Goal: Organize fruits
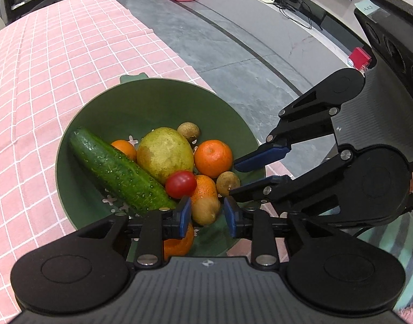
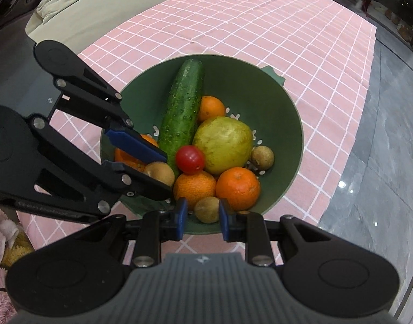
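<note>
My left gripper (image 1: 207,214) hangs over the near rim of the green bowl (image 1: 157,100), fingers parted, a small brown fruit (image 1: 205,210) in the gap; contact cannot be confirmed; my right gripper (image 2: 202,214) likewise stands parted around another small brown fruit (image 2: 206,209), nothing clamped. The bowl sits on the pink checked cloth (image 2: 260,27), holding a cucumber (image 2: 182,108), a yellow-green fruit (image 2: 223,144), oranges (image 2: 237,187) and a cherry tomato (image 2: 190,159) resting on top.
</note>
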Demonstrator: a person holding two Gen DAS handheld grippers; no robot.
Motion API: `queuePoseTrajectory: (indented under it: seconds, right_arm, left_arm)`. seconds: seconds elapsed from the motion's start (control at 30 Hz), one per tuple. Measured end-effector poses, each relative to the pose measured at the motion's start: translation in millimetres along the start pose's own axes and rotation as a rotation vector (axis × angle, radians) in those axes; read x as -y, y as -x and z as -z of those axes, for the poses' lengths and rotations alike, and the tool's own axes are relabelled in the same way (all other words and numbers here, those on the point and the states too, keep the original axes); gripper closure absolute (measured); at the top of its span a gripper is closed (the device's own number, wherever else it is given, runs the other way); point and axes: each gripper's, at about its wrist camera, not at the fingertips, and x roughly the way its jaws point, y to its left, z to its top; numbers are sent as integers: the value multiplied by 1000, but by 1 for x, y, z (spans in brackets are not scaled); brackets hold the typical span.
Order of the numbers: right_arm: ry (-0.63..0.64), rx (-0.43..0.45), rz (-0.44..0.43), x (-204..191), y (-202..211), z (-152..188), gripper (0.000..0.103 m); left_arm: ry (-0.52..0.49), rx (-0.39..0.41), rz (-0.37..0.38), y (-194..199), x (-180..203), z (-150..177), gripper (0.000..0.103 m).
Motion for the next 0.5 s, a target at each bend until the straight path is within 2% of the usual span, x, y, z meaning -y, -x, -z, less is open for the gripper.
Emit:
queuePoseTrajectory:
  seconds: [0.07, 0.13, 0.27, 0.3, 0.43, 0.5]
  right_arm:
    - [-4, 7, 4, 1, 6, 1, 79]
    - [-6, 23, 14, 1, 13, 1, 72]
    - [-21, 87, 47, -2, 39, 1, 69]
    - [-28, 110, 60, -4, 47, 1, 66]
    - [-106, 241, 101, -8, 80, 2, 52]
    - [-162, 308, 114, -13, 95, 4, 52]
  left_arm:
    - [12, 10, 5, 5, -1, 0, 59]
    - [11, 31, -11, 14, 1, 0, 53]
    - [35, 111, -39, 42, 2, -1, 52]
    - [55, 140, -47, 51, 1, -1, 52]
    - [113, 262, -110, 93, 1, 5, 52]
    - [127, 311, -161, 113, 5, 12, 50]
